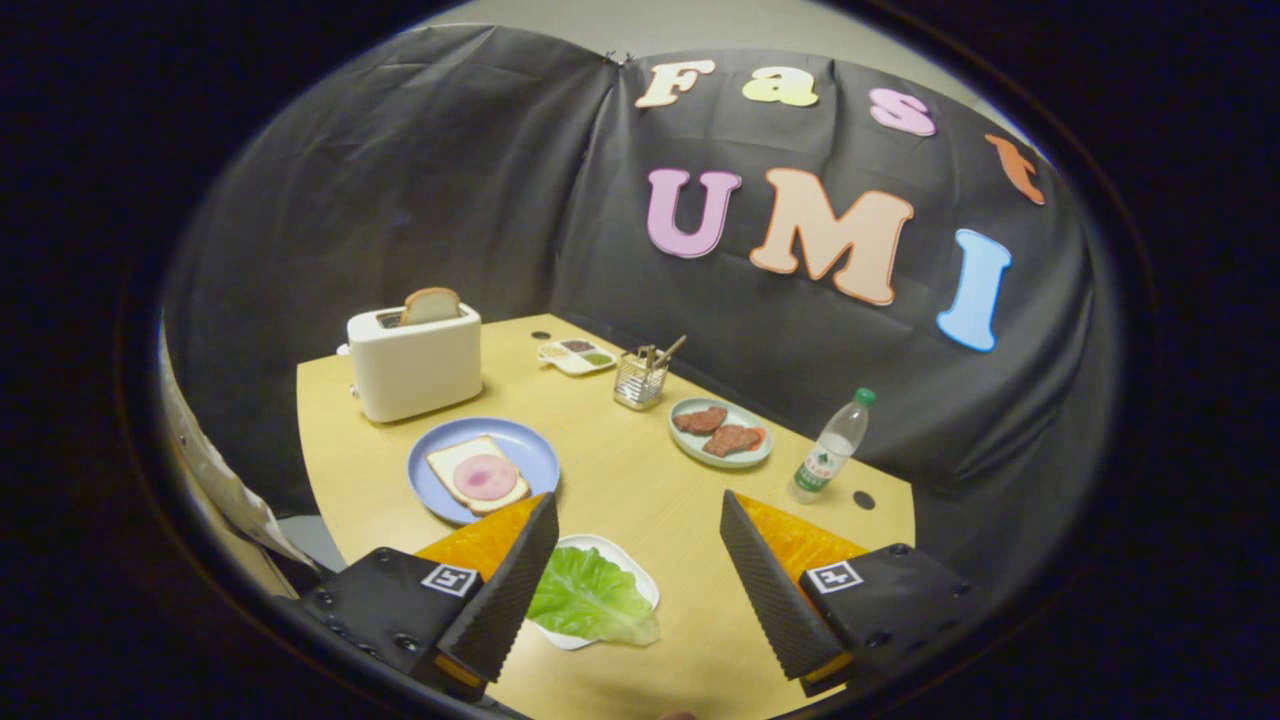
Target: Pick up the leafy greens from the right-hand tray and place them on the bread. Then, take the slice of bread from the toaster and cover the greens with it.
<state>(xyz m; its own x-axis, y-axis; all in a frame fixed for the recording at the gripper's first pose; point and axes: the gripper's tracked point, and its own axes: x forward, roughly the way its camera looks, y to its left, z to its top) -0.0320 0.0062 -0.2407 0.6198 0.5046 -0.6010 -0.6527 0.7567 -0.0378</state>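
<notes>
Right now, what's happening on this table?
The hand-held gripper hangs open above the green lettuce leaf on its small white tray, nothing gripped. On the round blue plate lies a bread slice with pink ham, uncovered. The second bread slice stands in the white toaster.

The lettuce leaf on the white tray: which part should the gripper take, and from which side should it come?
Probably best from above, at the leaf's free edge. The lettuce leaf lies flat on the small white tray, its right tip hanging past the rim onto the table. That raised, crinkled edge gives the fingers something to pinch. The gripper is open, the leaf beside one finger.
</notes>
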